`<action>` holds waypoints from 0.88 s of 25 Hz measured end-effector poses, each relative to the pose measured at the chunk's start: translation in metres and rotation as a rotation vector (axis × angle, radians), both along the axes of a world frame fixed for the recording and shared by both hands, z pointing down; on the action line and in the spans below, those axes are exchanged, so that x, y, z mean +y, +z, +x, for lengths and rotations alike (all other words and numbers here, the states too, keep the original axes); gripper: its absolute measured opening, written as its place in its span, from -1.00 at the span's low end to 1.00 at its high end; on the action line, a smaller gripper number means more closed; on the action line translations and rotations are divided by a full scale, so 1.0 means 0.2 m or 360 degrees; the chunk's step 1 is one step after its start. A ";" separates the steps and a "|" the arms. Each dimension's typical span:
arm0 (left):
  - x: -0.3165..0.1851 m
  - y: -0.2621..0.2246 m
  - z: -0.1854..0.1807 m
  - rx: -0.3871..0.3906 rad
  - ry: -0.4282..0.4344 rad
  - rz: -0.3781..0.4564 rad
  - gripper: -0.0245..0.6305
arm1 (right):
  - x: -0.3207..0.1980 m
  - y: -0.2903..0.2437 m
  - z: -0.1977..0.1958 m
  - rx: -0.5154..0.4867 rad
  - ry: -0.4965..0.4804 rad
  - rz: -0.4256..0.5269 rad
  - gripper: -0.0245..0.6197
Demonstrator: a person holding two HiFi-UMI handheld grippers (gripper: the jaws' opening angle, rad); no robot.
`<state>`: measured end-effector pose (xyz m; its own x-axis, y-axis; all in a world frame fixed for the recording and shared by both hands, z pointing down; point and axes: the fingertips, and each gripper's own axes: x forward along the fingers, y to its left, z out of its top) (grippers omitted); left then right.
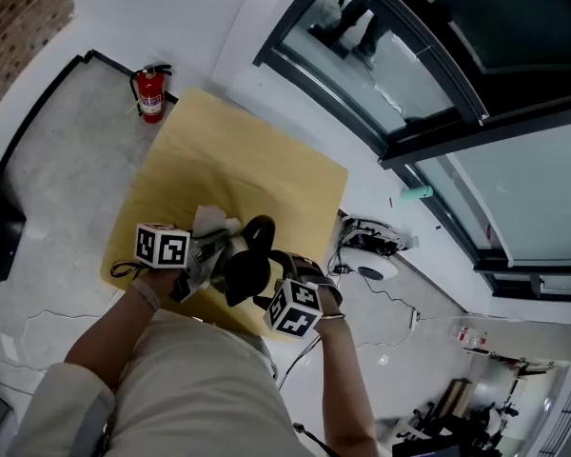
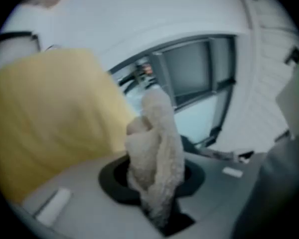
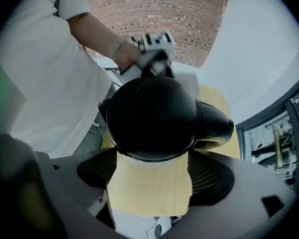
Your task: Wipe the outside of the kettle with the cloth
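Note:
The black kettle (image 1: 243,272) stands near the front edge of the yellow table (image 1: 228,150). In the right gripper view I look down on the kettle's rounded top (image 3: 154,116), with its handle (image 3: 214,123) pointing right. My right gripper (image 3: 152,163) points steeply down, jaws wide apart at the kettle's near side and bare table between them. A cream cloth (image 2: 157,158) sticks up out of my left gripper (image 2: 159,208), which is shut on it. In the head view the cloth (image 1: 209,222) sits just left of the kettle, between it and the left gripper (image 1: 209,250).
A red fire extinguisher (image 1: 150,93) stands on the floor beyond the table's far left corner. A white device with cables (image 1: 371,265) lies on the floor to the right. Glass window frames (image 1: 428,84) run along the right side. The person's torso fills the left of the right gripper view.

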<state>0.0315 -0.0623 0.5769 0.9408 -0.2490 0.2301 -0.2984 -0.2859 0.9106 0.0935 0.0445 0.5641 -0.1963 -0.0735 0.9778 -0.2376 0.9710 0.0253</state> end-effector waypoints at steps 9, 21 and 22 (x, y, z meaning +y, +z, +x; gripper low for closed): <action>0.05 -0.07 0.02 0.0004 0.0053 0.0093 -0.64 | 0.01 0.01 0.00 0.0013 0.0004 0.0035 0.40; 0.02 0.22 -0.10 -0.0163 -0.0017 -0.0056 -0.59 | 0.12 -0.08 0.03 -0.0566 0.0746 0.0036 0.43; -0.01 0.14 -0.08 -0.0101 -0.0021 0.0000 -0.58 | 0.18 -0.09 0.03 -0.0710 0.0919 -0.0007 0.43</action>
